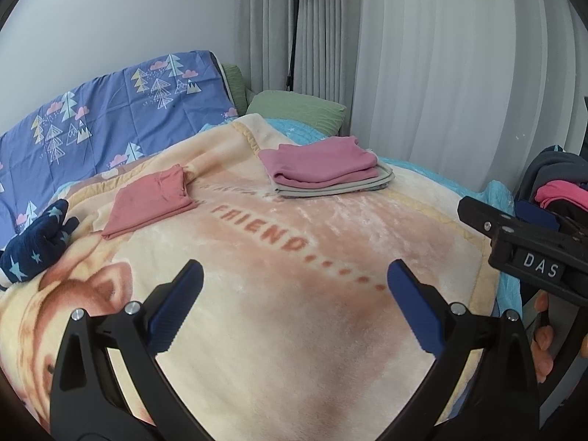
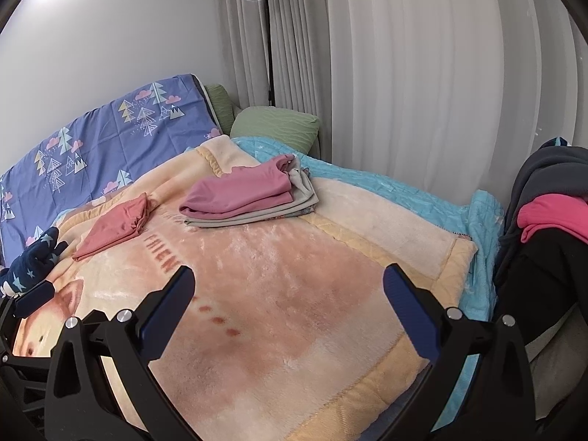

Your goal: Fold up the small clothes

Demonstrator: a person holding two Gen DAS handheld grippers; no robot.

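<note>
Two fisheye views look along open grippers over a bed covered by a plush cream and peach blanket [image 1: 294, 294] printed with a cartoon animal and the word "FRIEND".

In the left wrist view, the left gripper [image 1: 296, 279] fills the lower part of the frame, its blue-padded jaws spread wide with nothing between them. The right gripper [image 2: 288, 283] looks the same in its own view: jaws wide apart, holding nothing. Its black body also shows at the right edge of the left view.

Folded clothes lie toward the upper middle of both frames. A folded mauve-pink garment [image 1: 319, 163] sits on top of a folded grey garment [image 1: 371, 183], forming a small stack. To its left, apart from the stack, lies a folded salmon-pink garment [image 1: 150, 202]. At the left edge a crumpled navy garment with pale stars [image 1: 36, 242] lies unfolded. At the right edge a heap of unfolded dark and bright pink clothes [image 2: 551, 213] rests beside the bed.

Likely next is fetching another unfolded piece. The risks: the deep plush blanket may be pinched along with thin cloth, a grab into the heap may drag out several garments at once, and a careless sweep may knock the finished stack askew.
</note>
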